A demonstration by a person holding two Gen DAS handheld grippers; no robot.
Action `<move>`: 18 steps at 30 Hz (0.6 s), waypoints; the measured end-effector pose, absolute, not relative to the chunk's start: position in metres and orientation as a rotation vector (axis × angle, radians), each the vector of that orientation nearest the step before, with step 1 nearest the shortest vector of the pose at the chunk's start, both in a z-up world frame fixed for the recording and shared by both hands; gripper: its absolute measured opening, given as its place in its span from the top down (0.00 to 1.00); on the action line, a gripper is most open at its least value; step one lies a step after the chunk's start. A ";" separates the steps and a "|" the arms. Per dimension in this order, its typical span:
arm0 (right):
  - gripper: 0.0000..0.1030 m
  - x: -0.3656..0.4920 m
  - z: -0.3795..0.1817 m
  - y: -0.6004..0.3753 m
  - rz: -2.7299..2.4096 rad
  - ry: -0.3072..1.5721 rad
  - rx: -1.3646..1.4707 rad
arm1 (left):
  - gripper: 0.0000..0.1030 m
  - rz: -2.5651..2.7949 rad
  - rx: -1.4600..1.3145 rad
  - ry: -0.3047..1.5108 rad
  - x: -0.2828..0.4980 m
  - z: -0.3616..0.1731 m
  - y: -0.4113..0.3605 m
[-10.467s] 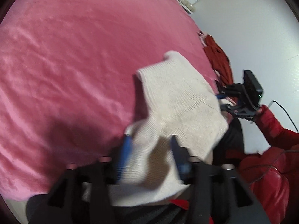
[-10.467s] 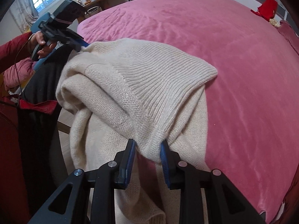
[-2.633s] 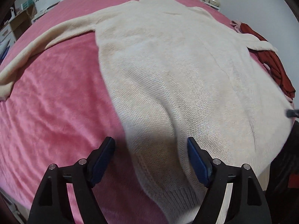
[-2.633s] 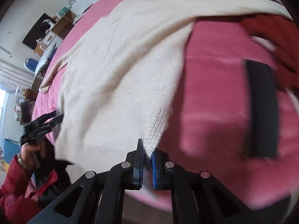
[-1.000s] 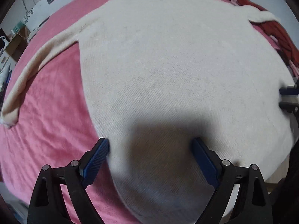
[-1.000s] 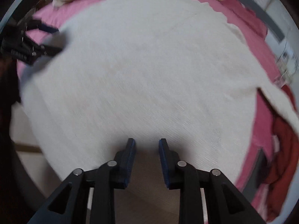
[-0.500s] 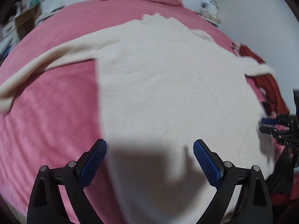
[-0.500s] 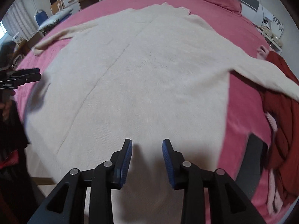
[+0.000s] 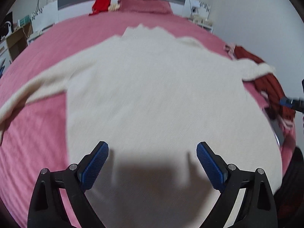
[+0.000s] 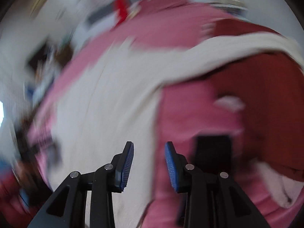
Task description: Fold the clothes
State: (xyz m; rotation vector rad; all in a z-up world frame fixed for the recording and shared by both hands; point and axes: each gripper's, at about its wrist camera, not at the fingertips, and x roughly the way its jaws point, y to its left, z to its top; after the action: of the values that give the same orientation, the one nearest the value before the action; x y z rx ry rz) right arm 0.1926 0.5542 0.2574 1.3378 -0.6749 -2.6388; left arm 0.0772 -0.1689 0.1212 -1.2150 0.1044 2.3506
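A cream knit sweater lies spread flat on the pink bed, collar at the far end and sleeves stretched out left and right. My left gripper is wide open and empty above the sweater's hem. My right gripper is open and empty over the sweater's right edge; this view is heavily blurred. The right sleeve runs across a dark red garment. The right gripper's tip also shows in the left wrist view.
A dark red garment lies at the bed's right edge. A black flat object sits on the bed by my right gripper. A red item and pillows sit at the headboard. A wooden shelf stands at left.
Both grippers let go of the sweater, which now lies spread flat. The left gripper has risen and tilted up. The right gripper has swung fast toward the right sleeve side.
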 end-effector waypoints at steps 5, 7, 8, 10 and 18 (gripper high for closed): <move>0.66 0.179 0.287 0.702 -2.908 -1.050 1.241 | 0.07 2.313 -1.245 0.094 0.026 0.105 -0.126; 0.66 0.175 0.287 0.758 -2.941 -1.272 1.148 | 0.07 2.328 -1.258 0.067 0.006 0.089 -0.120; 0.66 0.178 0.280 0.773 -2.915 -1.417 1.091 | 0.07 2.344 -1.261 0.055 -0.001 0.083 -0.116; 0.66 0.175 0.259 0.799 -2.798 -1.716 0.973 | 0.04 2.377 -1.233 0.054 -0.003 0.078 -0.106; 0.64 0.087 0.158 0.782 -2.579 -2.222 0.868 | 0.01 2.381 -1.194 0.100 -0.010 0.062 -0.092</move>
State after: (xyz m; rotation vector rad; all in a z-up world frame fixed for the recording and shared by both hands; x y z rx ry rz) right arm 0.0871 0.7824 0.1579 0.8676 -2.2217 -2.5787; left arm -0.0097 -0.0921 0.0621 -1.1941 0.0997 2.3805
